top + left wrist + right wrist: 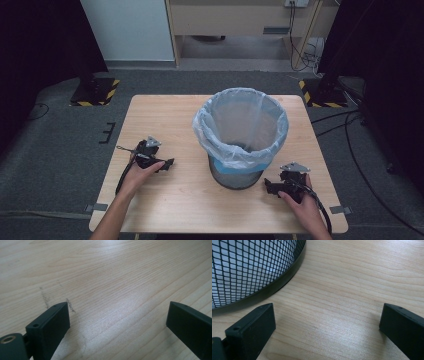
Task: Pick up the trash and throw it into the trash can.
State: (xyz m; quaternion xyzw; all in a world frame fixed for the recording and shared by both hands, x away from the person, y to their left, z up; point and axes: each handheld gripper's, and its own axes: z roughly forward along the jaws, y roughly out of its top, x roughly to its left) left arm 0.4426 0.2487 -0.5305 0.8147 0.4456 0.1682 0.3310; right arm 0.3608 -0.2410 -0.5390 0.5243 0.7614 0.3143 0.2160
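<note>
From the high view, a wooden table (165, 115) fills the middle of the frame, and a black mesh wastebasket (235, 177) lined with a pale blue plastic bag (240, 125) stands upright right of centre. At lower left a person's left hand (140, 172) holds the left gripper (169, 163) low over the tabletop, well apart from the basket, its tips aimed toward the frame's centre. At lower right the right hand (300, 197) holds the right gripper (269, 186) just beside the basket's base, pointing left. Grey carpet (55, 150) surrounds the table, with yellow-and-black striped stand bases (95, 92) at the upper left and upper right.

In the left gripper view, the two black jaws stand wide apart at the lower corners, with bare light wood between them and faint dark scuff marks (46, 298) at centre left.

In the right gripper view, the jaws are likewise spread wide and hold nothing; the basket's mesh wall and solid black base rim curve through the upper left corner, close to the left-hand jaw, resting on the wood.
</note>
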